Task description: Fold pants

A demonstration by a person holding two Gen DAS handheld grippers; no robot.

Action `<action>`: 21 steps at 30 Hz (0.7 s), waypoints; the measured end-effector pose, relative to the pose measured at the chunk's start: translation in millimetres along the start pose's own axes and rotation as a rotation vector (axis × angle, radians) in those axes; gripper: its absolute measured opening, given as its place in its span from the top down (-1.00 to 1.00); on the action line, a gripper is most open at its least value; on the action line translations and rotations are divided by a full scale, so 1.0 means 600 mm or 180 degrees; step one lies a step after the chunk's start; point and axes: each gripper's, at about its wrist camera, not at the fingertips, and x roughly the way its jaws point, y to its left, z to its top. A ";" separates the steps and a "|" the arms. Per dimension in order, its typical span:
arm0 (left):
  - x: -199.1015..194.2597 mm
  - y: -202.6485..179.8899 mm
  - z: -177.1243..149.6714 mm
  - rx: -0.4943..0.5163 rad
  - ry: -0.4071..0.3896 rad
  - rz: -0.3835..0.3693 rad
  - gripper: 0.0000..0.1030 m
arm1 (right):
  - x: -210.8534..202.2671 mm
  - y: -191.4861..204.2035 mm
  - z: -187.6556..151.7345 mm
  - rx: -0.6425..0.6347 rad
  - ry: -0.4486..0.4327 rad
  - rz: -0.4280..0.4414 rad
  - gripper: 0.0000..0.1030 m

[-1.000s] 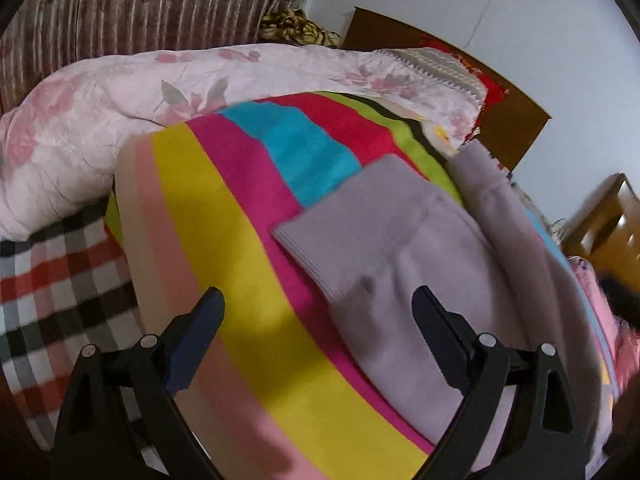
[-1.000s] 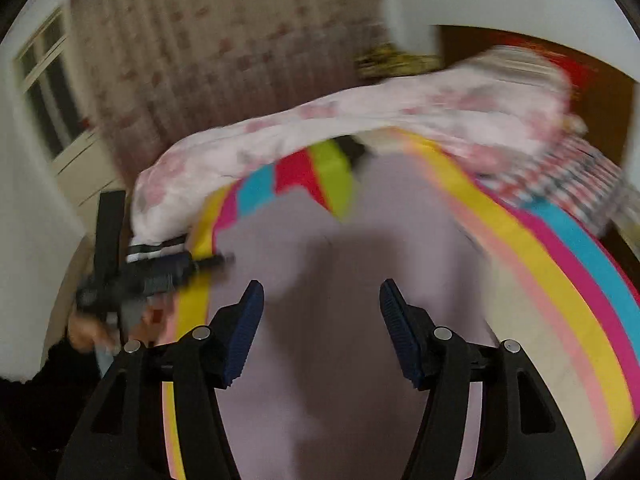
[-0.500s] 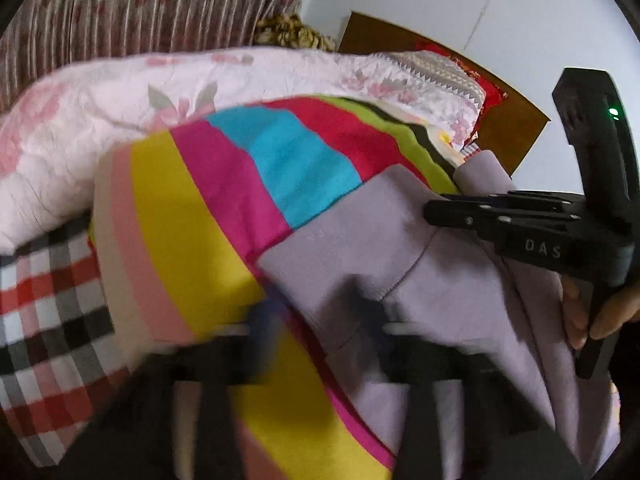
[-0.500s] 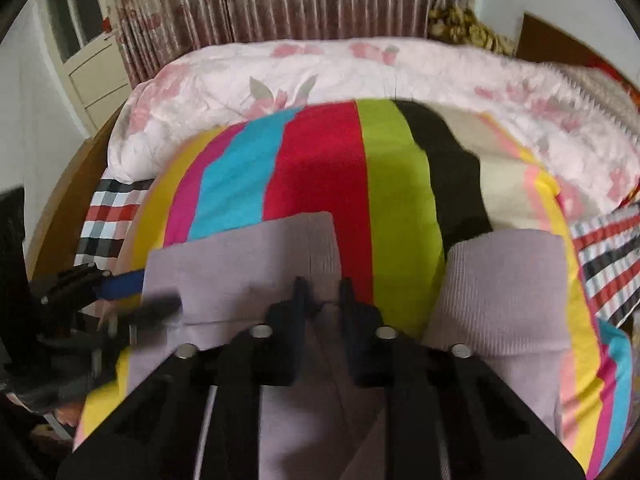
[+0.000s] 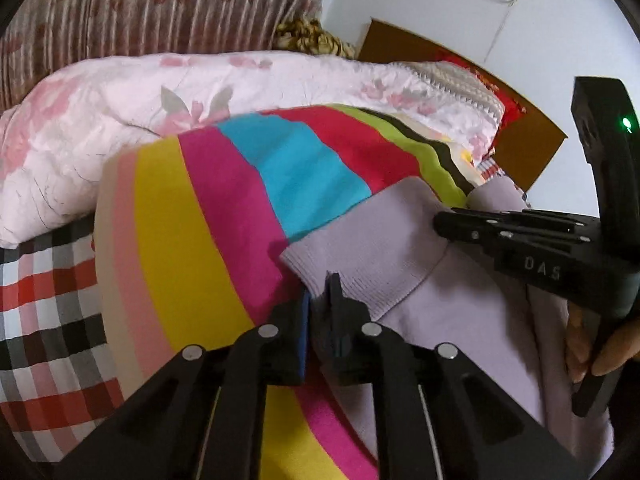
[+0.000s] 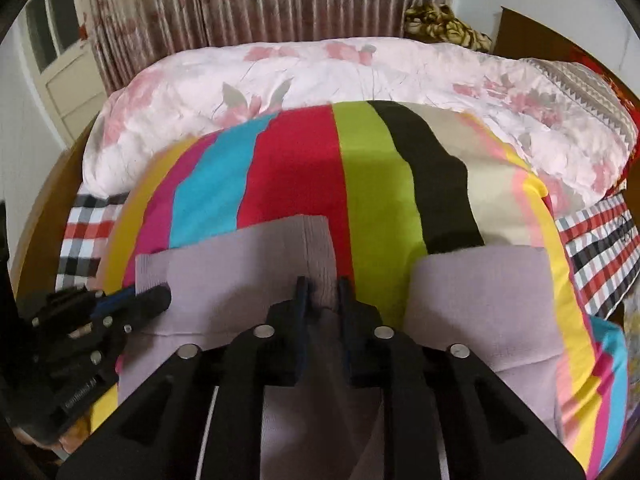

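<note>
Lilac pants (image 6: 224, 276) cuff pinched in left tool (image 5: 318, 300) and right tool (image 6: 322, 300).

Matt ribbed-knit lilac pants (image 6: 248, 264), soft striped cloth blanket (image 6: 296, 176)

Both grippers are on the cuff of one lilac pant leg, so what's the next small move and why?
Probably lift that lilac knit pant leg and carry it over the other leg: the left gripper and right gripper are both shut on its ribbed cuff, and the legs lie apart on the striped blanket.
</note>
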 end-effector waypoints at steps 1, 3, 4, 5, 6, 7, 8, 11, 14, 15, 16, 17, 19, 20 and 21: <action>-0.009 -0.002 -0.001 0.0036 -0.0042 0.0085 0.28 | -0.010 -0.007 0.000 0.0087 0.0001 0.0048 0.29; -0.038 0.000 0.003 -0.0003 -0.0187 0.0216 -0.68 | -0.044 -0.027 -0.002 0.0246 -0.0065 0.0205 -0.04; -0.058 0.003 0.002 -0.0038 -0.0308 0.0222 -0.73 | -0.081 -0.047 -0.008 0.0312 -0.0268 0.0229 -0.05; -0.076 0.005 0.002 -0.0050 -0.0396 0.0196 -0.74 | -0.120 -0.069 -0.017 0.0363 -0.0481 0.0190 -0.05; -0.094 0.003 0.001 -0.0047 -0.0448 0.0147 -0.74 | -0.145 -0.086 -0.025 0.0410 -0.0602 0.0157 -0.04; -0.111 -0.003 -0.003 -0.0032 -0.0464 0.0050 -0.77 | -0.181 -0.118 -0.043 0.0545 -0.0729 0.0084 -0.04; -0.123 -0.010 -0.008 -0.0012 -0.0452 -0.0075 -0.80 | -0.197 -0.139 -0.056 0.0643 -0.0766 0.0024 -0.04; -0.128 -0.045 -0.034 0.0109 -0.0224 -0.0551 -0.84 | -0.212 -0.178 -0.099 0.0834 -0.0682 -0.0143 -0.03; -0.104 -0.091 -0.072 0.0390 0.0077 -0.0693 -0.87 | -0.189 -0.159 -0.123 0.0727 -0.0466 -0.0191 0.03; -0.095 -0.102 -0.078 0.0443 0.0222 -0.0712 -0.87 | -0.182 -0.145 -0.126 0.0659 -0.0432 -0.0182 0.03; -0.087 -0.110 -0.079 0.0486 0.0328 -0.0779 -0.87 | -0.174 -0.126 -0.128 0.0566 -0.0401 -0.0160 0.03; -0.084 -0.112 -0.079 0.0494 0.0375 -0.0781 -0.94 | -0.166 -0.105 -0.126 0.0475 -0.0377 -0.0123 0.03; -0.062 -0.104 -0.073 0.0382 0.0598 -0.0832 -0.96 | -0.152 -0.070 -0.120 0.0341 -0.0346 -0.0078 0.03; -0.052 -0.099 -0.069 0.0298 0.0680 -0.0881 -0.96 | -0.142 -0.052 -0.116 0.0267 -0.0295 -0.0091 0.03; -0.048 -0.097 -0.069 0.0268 0.0701 -0.0911 -0.96 | -0.135 -0.045 -0.115 0.0230 -0.0249 -0.0134 0.03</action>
